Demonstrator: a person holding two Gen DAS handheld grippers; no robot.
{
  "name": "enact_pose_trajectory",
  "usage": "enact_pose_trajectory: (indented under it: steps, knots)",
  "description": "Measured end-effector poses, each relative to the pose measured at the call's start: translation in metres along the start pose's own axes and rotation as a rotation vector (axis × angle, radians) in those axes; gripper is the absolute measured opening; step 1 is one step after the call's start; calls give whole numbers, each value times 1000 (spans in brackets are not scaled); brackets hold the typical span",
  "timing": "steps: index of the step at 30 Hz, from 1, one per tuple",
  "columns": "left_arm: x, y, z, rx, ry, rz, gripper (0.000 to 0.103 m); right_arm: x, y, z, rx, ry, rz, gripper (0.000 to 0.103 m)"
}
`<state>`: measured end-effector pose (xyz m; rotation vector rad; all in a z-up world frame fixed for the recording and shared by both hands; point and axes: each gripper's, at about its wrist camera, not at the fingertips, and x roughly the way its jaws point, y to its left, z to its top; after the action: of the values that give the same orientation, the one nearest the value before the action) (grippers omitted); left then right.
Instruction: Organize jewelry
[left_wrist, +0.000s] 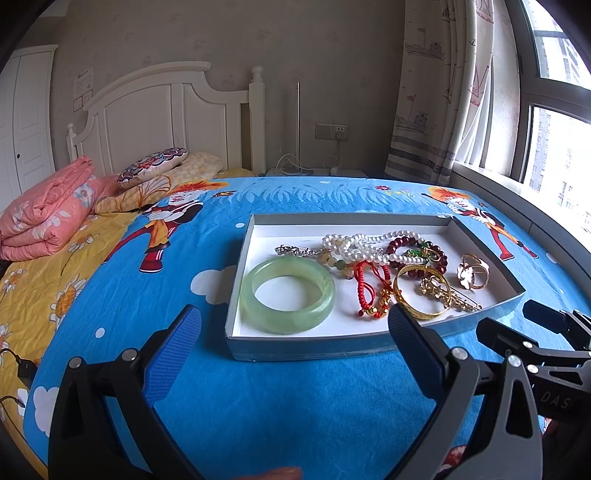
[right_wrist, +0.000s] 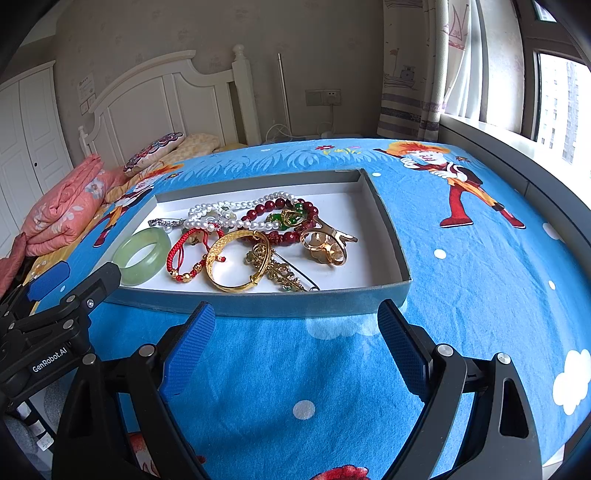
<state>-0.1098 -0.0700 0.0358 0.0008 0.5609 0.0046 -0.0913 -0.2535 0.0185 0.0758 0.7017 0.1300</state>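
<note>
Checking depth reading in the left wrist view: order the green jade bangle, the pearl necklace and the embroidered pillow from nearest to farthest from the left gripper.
From the left gripper:
1. Green jade bangle, in the tray's near left corner.
2. Pearl necklace, deeper in the tray, toward its far wall.
3. Embroidered pillow, far left, by the headboard.
</note>
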Motion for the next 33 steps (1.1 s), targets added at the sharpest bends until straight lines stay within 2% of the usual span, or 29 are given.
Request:
enact_pose_trajectory:
  steps: [17, 24, 27, 28, 31, 33]
  knots:
    - [-2, -2, 2, 4, -10, 11, 100, 0, 1, 0, 4, -1, 4, 86]
    - [-1, -7, 0, 33, 7, 57, 100, 0, 0, 0, 4, -1, 3, 86]
    - [-2, -10, -3, 55, -2, 119, 100, 0, 0, 0, 5, -1, 4, 86]
    - [-3, -10, -3, 61, -5, 117, 100, 0, 0, 0, 5, -1, 5, 86]
    - [0, -9, -3, 82, 49, 73, 100, 0, 2, -1, 6, -1, 11, 86]
    - [7, -2, -4, 63, 163, -11, 100, 1, 3, -1, 5, 7, 15, 86]
